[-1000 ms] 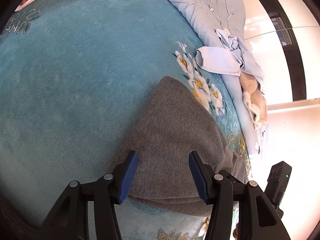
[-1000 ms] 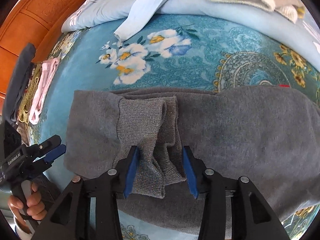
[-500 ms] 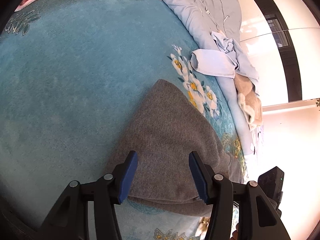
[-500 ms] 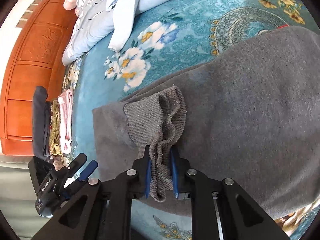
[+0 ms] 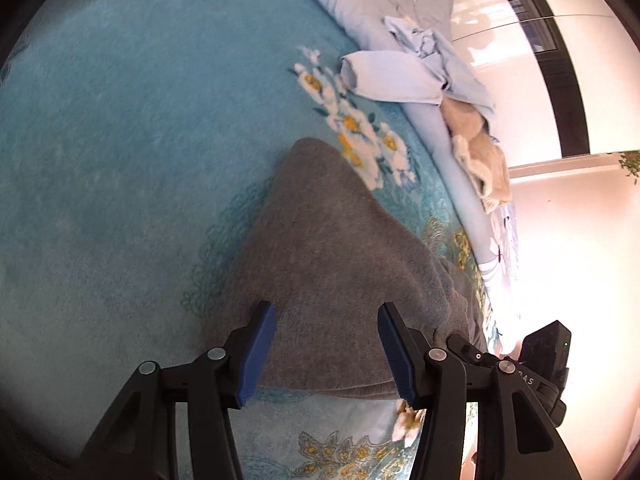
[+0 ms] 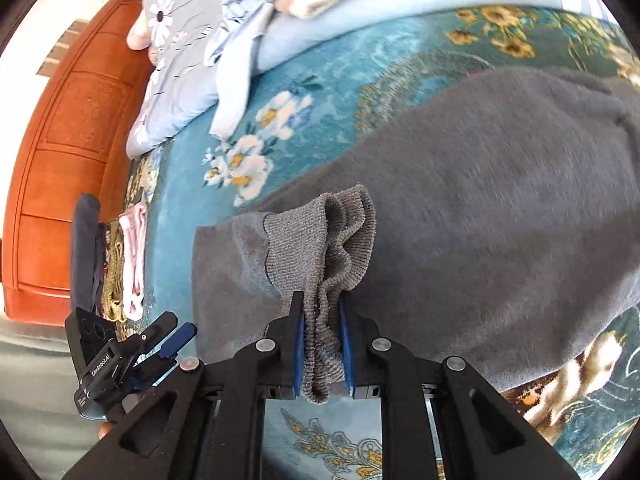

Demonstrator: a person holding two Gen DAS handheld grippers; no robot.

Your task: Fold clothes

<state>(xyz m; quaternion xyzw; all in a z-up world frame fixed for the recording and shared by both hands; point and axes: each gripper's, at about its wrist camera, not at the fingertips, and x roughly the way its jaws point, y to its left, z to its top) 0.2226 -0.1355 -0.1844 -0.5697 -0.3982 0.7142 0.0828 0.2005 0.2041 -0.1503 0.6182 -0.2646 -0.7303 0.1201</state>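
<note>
A grey sweater (image 6: 500,208) lies across the teal flowered bedspread (image 6: 320,76). Its ribbed cuff (image 6: 320,248) is bunched and lifted a little, and my right gripper (image 6: 322,332) is shut on it, blue pads pressing both sides. In the left wrist view the sweater's folded corner (image 5: 328,248) spreads under my left gripper (image 5: 326,344), which stands open above the cloth with nothing pinched. That left gripper (image 6: 168,340) also shows low on the left of the right wrist view, held by a hand.
A light blue garment (image 5: 404,76) and a beige knit (image 5: 484,160) lie on a pale blue quilt (image 6: 184,92) at the far side. Folded clothes (image 6: 120,260) are stacked by the orange wooden headboard (image 6: 68,148). Plain teal spread (image 5: 132,152) stretches to the left.
My right gripper shut on the ribbed cuff, then rolled and drew it up and sideways. The left gripper stayed open and barely shifted over the sweater's corner.
</note>
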